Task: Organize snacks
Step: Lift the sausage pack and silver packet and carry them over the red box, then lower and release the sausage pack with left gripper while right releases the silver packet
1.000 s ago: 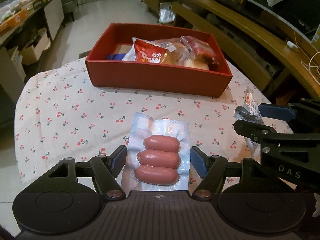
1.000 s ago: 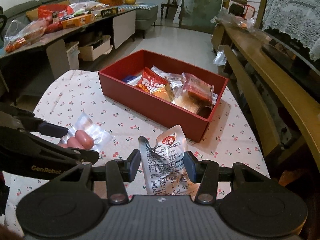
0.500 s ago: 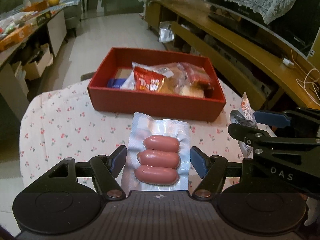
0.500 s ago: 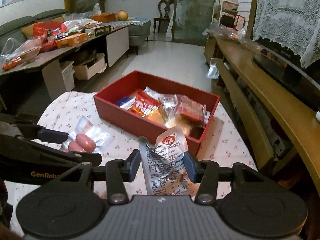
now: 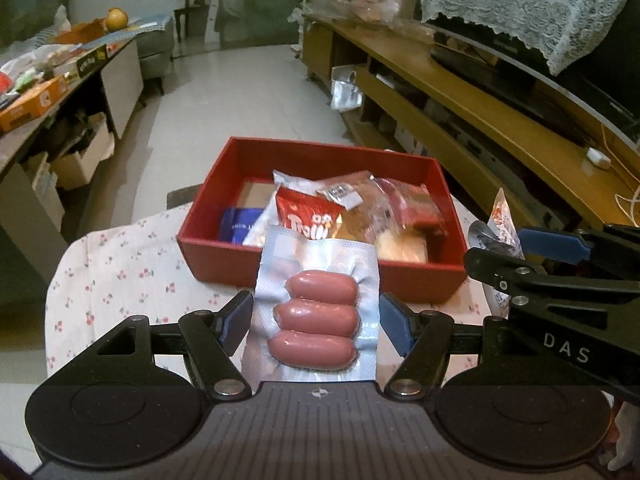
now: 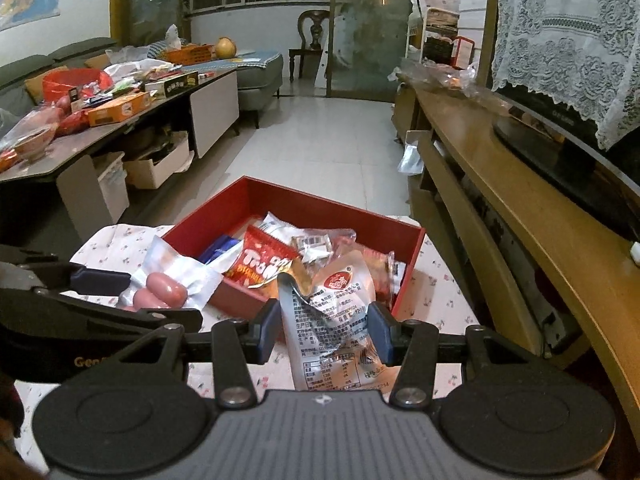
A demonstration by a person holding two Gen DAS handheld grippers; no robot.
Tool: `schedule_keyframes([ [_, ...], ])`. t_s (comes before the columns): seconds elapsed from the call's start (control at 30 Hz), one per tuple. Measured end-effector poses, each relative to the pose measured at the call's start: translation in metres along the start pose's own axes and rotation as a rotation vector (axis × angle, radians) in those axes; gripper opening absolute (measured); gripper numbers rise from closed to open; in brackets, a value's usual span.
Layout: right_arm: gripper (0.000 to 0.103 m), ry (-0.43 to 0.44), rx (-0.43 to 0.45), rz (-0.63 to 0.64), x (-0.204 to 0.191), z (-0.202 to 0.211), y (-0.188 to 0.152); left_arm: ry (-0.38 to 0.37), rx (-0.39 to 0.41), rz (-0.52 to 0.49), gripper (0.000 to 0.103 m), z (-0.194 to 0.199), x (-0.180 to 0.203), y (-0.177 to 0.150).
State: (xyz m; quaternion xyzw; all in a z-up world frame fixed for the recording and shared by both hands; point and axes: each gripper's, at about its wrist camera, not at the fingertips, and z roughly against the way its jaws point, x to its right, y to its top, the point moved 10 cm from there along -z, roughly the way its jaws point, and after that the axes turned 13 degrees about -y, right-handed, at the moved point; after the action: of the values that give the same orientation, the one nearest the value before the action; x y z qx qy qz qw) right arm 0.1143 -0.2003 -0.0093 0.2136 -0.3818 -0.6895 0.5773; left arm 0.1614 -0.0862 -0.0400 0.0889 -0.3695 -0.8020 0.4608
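My left gripper is shut on a clear vacuum pack of three pink sausages and holds it in the air just before the near wall of the red box. My right gripper is shut on a silver snack pouch with a red round logo, also lifted, near the box's right front corner. The box holds several snack packs, among them a red and orange bag and a blue pack. The sausage pack also shows in the right wrist view.
The box sits on a small table with a cherry-print cloth. A long wooden TV bench runs along the right. A low table with cluttered boxes and food stands at the left. Tiled floor lies beyond.
Both grippers have risen off the table with their packs and moved toward the red box, so the box now looks lower and closer beneath the packs.
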Motion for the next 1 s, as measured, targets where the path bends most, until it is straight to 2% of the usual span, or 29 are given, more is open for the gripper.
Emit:
schedule_keyframes([
  [0.3,0.068,0.003,-0.045,-0.021,0.008,-0.036,0.026,0.022,0.001,0.010,0.073,-0.022,-0.008,0.030],
  [0.5,0.068,-0.003,-0.092,-0.008,0.007,-0.067,0.040,0.028,-0.029,0.027,0.073,-0.044,-0.019,0.046],
  [1.0,0.068,0.047,-0.202,-0.067,0.009,-0.135,0.055,0.054,-0.064,0.076,0.073,-0.092,-0.041,0.070],
])
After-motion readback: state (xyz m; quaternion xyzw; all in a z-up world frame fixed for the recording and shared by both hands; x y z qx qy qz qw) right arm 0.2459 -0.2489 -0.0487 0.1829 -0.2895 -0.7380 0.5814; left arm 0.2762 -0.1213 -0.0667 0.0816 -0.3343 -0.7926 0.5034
